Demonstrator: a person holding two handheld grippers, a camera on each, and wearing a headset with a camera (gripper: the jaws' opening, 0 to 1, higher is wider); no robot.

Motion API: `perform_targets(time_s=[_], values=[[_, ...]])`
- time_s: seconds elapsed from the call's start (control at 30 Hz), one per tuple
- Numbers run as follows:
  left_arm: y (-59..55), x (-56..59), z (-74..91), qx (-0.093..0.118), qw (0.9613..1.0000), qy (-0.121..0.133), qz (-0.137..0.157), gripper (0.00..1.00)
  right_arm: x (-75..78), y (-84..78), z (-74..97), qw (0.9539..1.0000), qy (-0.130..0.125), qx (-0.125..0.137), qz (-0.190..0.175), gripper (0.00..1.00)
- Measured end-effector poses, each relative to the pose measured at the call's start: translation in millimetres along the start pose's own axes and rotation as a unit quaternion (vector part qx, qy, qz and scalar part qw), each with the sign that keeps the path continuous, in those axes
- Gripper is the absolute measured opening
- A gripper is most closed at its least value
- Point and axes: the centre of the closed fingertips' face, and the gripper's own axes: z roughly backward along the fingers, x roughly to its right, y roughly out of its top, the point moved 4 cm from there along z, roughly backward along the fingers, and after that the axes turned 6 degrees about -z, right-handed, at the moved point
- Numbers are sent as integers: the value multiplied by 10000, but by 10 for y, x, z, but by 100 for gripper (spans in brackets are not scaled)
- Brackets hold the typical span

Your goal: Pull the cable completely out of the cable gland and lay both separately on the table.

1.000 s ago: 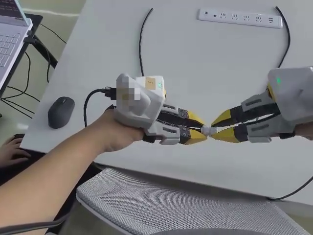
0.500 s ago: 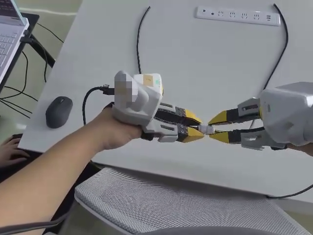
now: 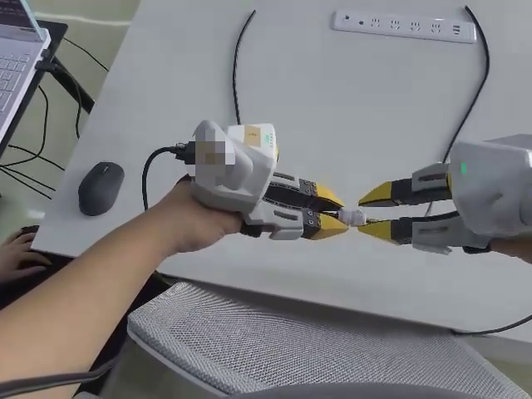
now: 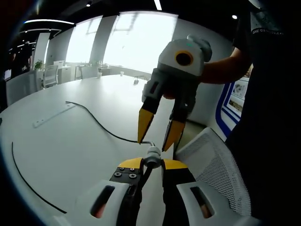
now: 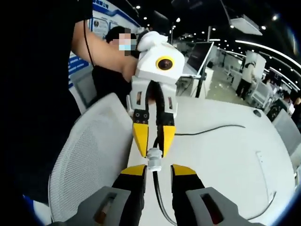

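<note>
The small white cable gland (image 3: pixel 353 218) hangs in the air over the table's front edge. My left gripper (image 3: pixel 332 218) is shut on its rear end, and the gland (image 4: pixel 152 155) sticks out past the yellow tips. A black cable (image 5: pixel 157 193) leaves the gland (image 5: pixel 154 160) and runs down between the jaws of my right gripper (image 5: pixel 159 170), then over the table (image 3: pixel 357 100) as a long curve (image 4: pixel 101 125). My right gripper (image 3: pixel 366 213) faces the left one tip to tip, open, with its jaws on either side of the gland's front and not pressing it.
A white power strip (image 3: pixel 405 27) lies at the table's far side, and a second black cable (image 3: pixel 237 75) crosses the far left. At the left edge are a dark mouse (image 3: pixel 101 188) and a laptop (image 3: pixel 12 58). A grey mesh chair (image 3: pixel 291 341) stands below the front edge.
The right gripper's jaws, which met around the gland a second ago, have spread apart. The left gripper and the gland have barely moved.
</note>
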Motion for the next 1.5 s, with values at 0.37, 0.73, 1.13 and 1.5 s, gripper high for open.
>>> perform_targets(time_s=[0.37,0.73,1.13,1.5], values=[[82,-33,-8,139,9998,121,-123,15,44,-112,138,9945,-555,233,-857,26],[127,-135,-34,74,9995,97,-304,15,83,-179,151,9881,-1346,97,-740,13],[126,-189,-65,41,9991,75,-405,15,107,-166,65,9875,-1474,-31,-552,4],[64,-237,-77,-4,9989,72,-455,15,104,-177,25,9867,-1471,-84,-685,1]])
